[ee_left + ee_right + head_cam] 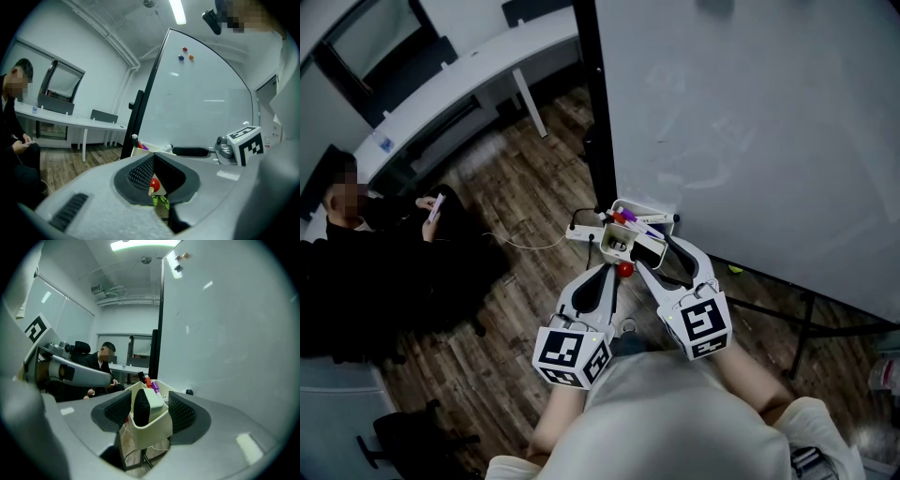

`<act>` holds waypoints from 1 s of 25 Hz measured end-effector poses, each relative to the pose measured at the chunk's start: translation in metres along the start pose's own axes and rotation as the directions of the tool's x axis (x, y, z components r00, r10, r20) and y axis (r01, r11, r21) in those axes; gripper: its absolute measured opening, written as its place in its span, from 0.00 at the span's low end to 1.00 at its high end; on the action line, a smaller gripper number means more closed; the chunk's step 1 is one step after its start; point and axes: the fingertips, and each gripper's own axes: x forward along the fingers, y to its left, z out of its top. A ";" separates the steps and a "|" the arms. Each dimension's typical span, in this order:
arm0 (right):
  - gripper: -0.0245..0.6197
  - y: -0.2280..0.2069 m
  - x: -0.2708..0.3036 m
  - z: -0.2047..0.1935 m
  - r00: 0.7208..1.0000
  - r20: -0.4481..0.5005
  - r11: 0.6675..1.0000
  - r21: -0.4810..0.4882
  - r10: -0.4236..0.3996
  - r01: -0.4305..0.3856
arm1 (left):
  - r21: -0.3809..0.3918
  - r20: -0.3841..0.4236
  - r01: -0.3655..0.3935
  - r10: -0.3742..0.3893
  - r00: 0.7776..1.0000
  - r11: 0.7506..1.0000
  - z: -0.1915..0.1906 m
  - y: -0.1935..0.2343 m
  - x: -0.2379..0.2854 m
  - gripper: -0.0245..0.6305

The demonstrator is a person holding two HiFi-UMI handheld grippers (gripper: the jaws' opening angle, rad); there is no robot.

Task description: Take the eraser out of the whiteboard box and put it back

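Grey right gripper, nearest item in the right gripper view: fingers spread wide, one to each side of the box's near end. Neither pad presses on anything, and nothing is held.

Left gripper, lower centre of the left gripper view: pads brought together at the tips, nothing gripped. A small red ball shows through the gap beneath them.

Eraser, centre of frame: stands on edge inside the whiteboard box, dark felt face to the left, white shell to the right, its top above the rim.
- Handling, as judged: light, with a stiff plastic body.
- The felt side is soft and will give a little, while the shell looks smooth and may slide under a weak pinch.
- Best hold looks to be across the exposed upper part, one pad on the felt and one on the shell, clear of the box wall.

Whiteboard box: cream open-topped tray, fixed at the lower left corner of the board. It looks thin-walled, so a squeeze on the wall would likely flex it.

Markers: red and purple caps at the far end of the box.

Whiteboard: fills the right of the frame.

Seated person: left of centre, well beyond the box, with a white tabletop behind.
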 end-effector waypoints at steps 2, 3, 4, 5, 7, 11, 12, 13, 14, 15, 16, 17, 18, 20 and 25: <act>0.43 -0.001 -0.003 0.001 1.000 0.004 1.000 0.003 -0.005 0.005 | -0.002 0.000 -0.001 0.001 1.000 1.000 -0.001 -0.001 -0.001 0.04; 0.43 -0.001 -0.004 0.001 1.000 0.008 1.000 0.007 -0.007 0.007 | -0.003 0.000 -0.002 0.002 1.000 1.000 -0.001 -0.002 -0.002 0.04; 0.43 -0.002 -0.005 0.002 1.000 0.010 1.000 0.010 -0.007 0.007 | -0.004 -0.001 -0.002 0.002 1.000 1.000 -0.002 -0.002 -0.002 0.04; 0.43 -0.002 -0.007 0.002 1.000 0.012 1.000 0.013 -0.007 0.007 | -0.004 -0.002 -0.003 0.003 1.000 1.000 -0.003 -0.003 -0.002 0.04; 0.43 -0.002 -0.009 0.002 1.000 0.018 1.000 0.018 -0.006 0.006 | -0.003 -0.003 -0.004 0.004 1.000 1.000 -0.004 -0.004 -0.003 0.04; 0.42 0.001 -0.017 0.006 0.999 0.038 0.999 0.032 -0.001 0.000 | -0.001 -0.006 -0.008 0.008 1.000 1.000 -0.005 -0.008 -0.006 0.04; 0.42 0.001 -0.019 0.006 0.999 0.043 0.999 0.036 0.001 -0.002 | 0.000 -0.006 -0.008 0.008 1.000 1.000 -0.006 -0.010 -0.006 0.04; 0.42 0.001 -0.020 0.006 0.999 0.048 0.999 0.040 0.002 -0.004 | 0.001 -0.007 -0.007 0.007 1.000 1.000 -0.006 -0.011 -0.006 0.04; 0.42 0.002 -0.022 0.007 0.999 0.053 0.999 0.042 0.002 -0.005 | 0.002 -0.006 -0.006 0.006 1.000 1.000 -0.006 -0.013 -0.006 0.04; 0.42 0.002 -0.025 0.008 0.998 0.059 0.999 0.045 0.003 -0.005 | 0.003 -0.005 -0.005 0.005 1.000 1.000 -0.006 -0.014 -0.007 0.04; 0.41 0.002 -0.027 0.009 0.998 0.064 0.999 0.048 0.003 -0.006 | 0.003 -0.004 -0.004 0.004 1.000 1.000 -0.006 -0.016 -0.007 0.04; 0.41 0.003 -0.030 0.010 0.998 0.068 0.999 0.051 0.003 -0.007 | 0.003 -0.003 -0.003 0.003 1.000 1.000 -0.006 -0.018 -0.008 0.04; 0.41 0.003 -0.033 0.011 0.997 0.072 0.998 0.054 0.004 -0.008 | 0.003 -0.004 -0.003 0.003 1.000 1.000 -0.006 -0.020 -0.009 0.04; 0.40 0.004 -0.038 0.012 0.997 0.082 0.998 0.059 0.004 -0.009 | 0.005 -0.007 -0.002 0.002 1.000 1.000 -0.008 -0.023 -0.009 0.04; 0.39 0.003 -0.050 0.012 0.995 0.100 0.997 0.072 -0.003 -0.005 | 0.005 -0.009 -0.002 0.002 1.000 1.000 -0.012 -0.031 -0.011 0.04</act>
